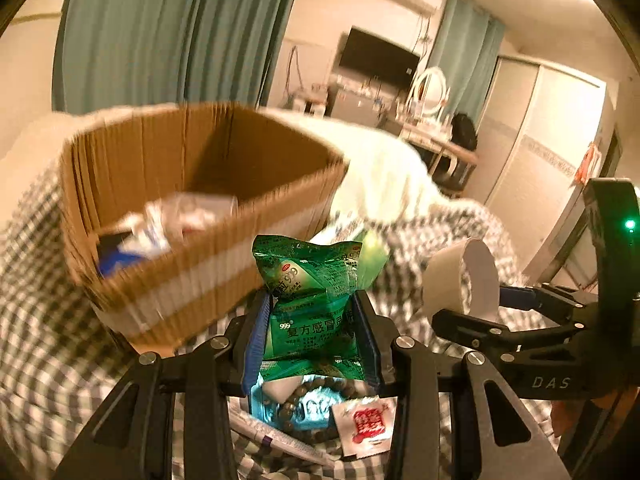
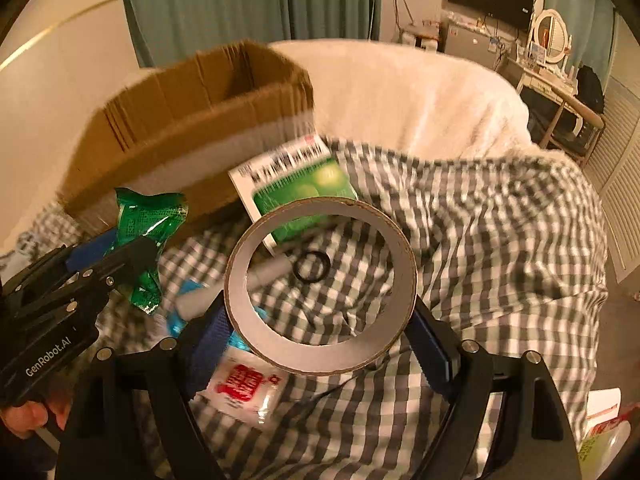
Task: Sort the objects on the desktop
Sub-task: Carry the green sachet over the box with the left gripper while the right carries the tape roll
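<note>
**What the two views do not show clearly**

The cardboard box (image 1: pixel 200 208) is smeared by motion blur in both views. The things inside it are a pale and blue heap, and their kind cannot be told. The print on the green-and-white box (image 2: pixel 298 184) is also too blurred to read. In the left wrist view the bead bracelet (image 1: pixel 320 404) is partly covered by the green sachet (image 1: pixel 316 304). The tape roll (image 2: pixel 320 284) hides part of the checked cloth (image 2: pixel 500 260) behind it.
</note>
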The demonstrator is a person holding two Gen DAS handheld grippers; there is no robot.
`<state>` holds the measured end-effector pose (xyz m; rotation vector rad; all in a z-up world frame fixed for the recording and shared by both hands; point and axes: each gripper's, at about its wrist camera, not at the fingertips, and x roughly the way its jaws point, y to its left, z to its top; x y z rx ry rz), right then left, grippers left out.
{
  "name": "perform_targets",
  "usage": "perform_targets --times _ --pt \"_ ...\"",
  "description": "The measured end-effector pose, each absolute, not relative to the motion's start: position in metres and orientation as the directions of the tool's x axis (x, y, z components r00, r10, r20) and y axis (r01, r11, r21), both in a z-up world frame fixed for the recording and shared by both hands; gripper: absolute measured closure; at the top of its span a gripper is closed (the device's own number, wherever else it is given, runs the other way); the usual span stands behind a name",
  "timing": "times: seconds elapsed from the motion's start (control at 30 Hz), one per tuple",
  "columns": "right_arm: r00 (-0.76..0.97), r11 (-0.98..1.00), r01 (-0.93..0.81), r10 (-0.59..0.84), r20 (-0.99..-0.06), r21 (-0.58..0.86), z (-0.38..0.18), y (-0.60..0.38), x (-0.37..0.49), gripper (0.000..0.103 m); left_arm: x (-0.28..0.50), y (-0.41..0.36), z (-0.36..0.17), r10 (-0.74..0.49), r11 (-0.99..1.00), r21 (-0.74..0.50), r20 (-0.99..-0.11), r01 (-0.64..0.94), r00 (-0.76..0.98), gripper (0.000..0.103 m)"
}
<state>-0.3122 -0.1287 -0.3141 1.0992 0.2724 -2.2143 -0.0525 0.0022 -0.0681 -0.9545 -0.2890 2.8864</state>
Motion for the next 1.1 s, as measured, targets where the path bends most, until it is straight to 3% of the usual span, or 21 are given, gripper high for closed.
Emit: perform_targets --times 0.37,0.5,0.8,1.03,1.1 --pt "-0.464 -0.695 0.705 -0.601 -0.651 0.14 -0.229 -0.189 -0.308 0.02 -0.065 -0.046 0.013 0.043 -0.98 -0.196 -0.43 0.046 -0.902 0.062" --pt "-0.449 -0.67 0.724 -0.64 -0.624 0.166 -0.212 -0.221 -0.33 0.02 -0.09 -0.079 0.027 -0.021 -0.972 -0.206 -0.414 0.116 -0.91 0.062" --pt "-0.386 -0.651 0.725 -0.655 -0.649 0.226 -0.249 -0.292 -0.375 0.02 -0.13 -0.134 -0.041 -0.054 -0.948 -0.24 -0.529 0.211 -0.847 0.062" --pt "-0.354 -0.641 0.727 -0.656 -0.666 0.245 -0.273 -0.317 -0.384 0.019 -0.134 -0.135 -0.057 -0.062 -0.953 -0.213 -0.556 0.215 -0.829 0.061" --pt "-0.365 -0.648 0.729 -0.642 -0.675 0.222 -0.274 -0.322 -0.382 0.015 -0.134 -0.133 -0.059 -0.066 -0.958 -0.197 -0.558 0.21 -0.827 0.053"
